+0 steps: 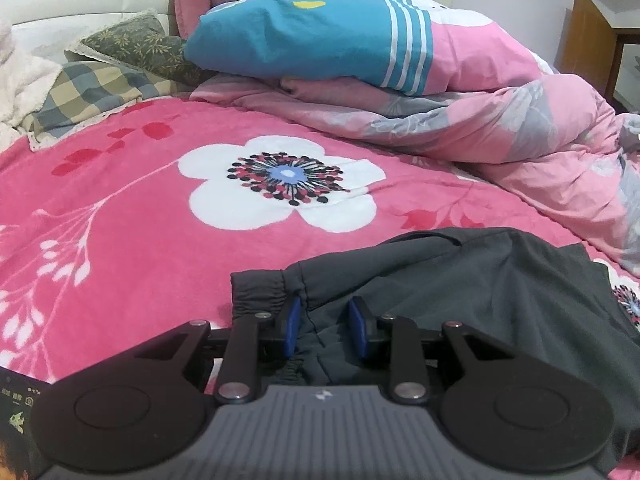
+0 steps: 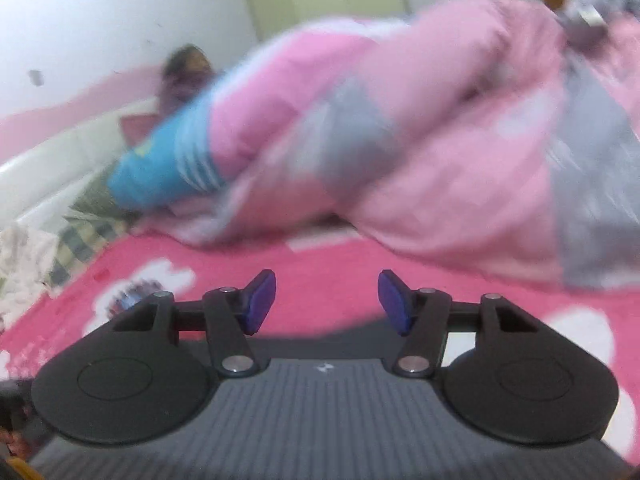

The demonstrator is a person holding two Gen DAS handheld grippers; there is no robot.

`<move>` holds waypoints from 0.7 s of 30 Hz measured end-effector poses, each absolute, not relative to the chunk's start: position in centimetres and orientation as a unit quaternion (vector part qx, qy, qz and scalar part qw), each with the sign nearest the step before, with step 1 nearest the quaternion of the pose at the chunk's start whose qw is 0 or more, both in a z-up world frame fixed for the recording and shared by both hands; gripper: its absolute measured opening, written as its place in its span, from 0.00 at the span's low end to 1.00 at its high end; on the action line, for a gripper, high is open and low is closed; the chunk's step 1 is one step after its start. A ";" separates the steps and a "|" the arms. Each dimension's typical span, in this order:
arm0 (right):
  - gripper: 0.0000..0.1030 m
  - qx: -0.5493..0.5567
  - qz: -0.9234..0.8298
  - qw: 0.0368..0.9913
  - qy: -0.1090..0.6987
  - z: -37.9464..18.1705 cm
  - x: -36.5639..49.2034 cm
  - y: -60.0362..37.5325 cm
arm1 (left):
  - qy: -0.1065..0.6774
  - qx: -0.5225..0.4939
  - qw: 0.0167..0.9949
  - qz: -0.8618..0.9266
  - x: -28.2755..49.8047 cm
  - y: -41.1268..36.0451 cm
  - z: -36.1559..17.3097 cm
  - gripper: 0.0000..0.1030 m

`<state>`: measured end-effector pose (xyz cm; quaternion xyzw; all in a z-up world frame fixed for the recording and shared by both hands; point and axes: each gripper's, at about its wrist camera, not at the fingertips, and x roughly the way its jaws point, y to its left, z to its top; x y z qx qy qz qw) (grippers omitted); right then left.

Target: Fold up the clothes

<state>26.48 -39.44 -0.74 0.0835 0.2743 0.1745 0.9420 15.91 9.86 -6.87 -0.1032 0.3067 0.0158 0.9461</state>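
At the far left of the left wrist view a white fleecy cloth (image 1: pixel 18 88) lies at the edge of the bed, and just beside it is a checked pillow (image 1: pixel 92 88) with a green flowered pillow (image 1: pixel 136 46) behind it. The bed is covered by a pink blanket (image 1: pixel 120 208) with a large white flower (image 1: pixel 282 184) printed on it. Further right, a blue and pink quilt (image 1: pixel 320 40) is piled on top of a pink and grey quilt (image 1: pixel 500 120).

The task's thing, a dark grey garment (image 1: pixel 500 292), lies on the pink blanket in the lower right part of this view. Its elastic cuff (image 1: pixel 258 292) points to the left. The left gripper (image 1: pixel 326 326) stands over the garment just beside the cuff. Its 2 blue pads (image 1: pixel 294 320) are apart, with dark cloth lying between them, and they do not pinch it.

The right wrist view is blurred. At its left the white cloth (image 2: pixel 20 256) and the checked pillow (image 2: pixel 80 240) show again, then the pink blanket (image 2: pixel 320 264), and the pink and grey quilt (image 2: pixel 440 140) fills the right side. The right gripper (image 2: pixel 326 302) hangs above the blanket with its 2 blue pads (image 2: pixel 260 300) wide apart and nothing between them. A dark strip under its body may be the garment, but I cannot tell.
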 end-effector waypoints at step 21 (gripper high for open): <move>0.01 0.107 0.157 0.945 0.265 -6.5 29.7 -41.3 | 0.302 -0.079 0.950 0.024 16.2 9.0 -7.0 0.28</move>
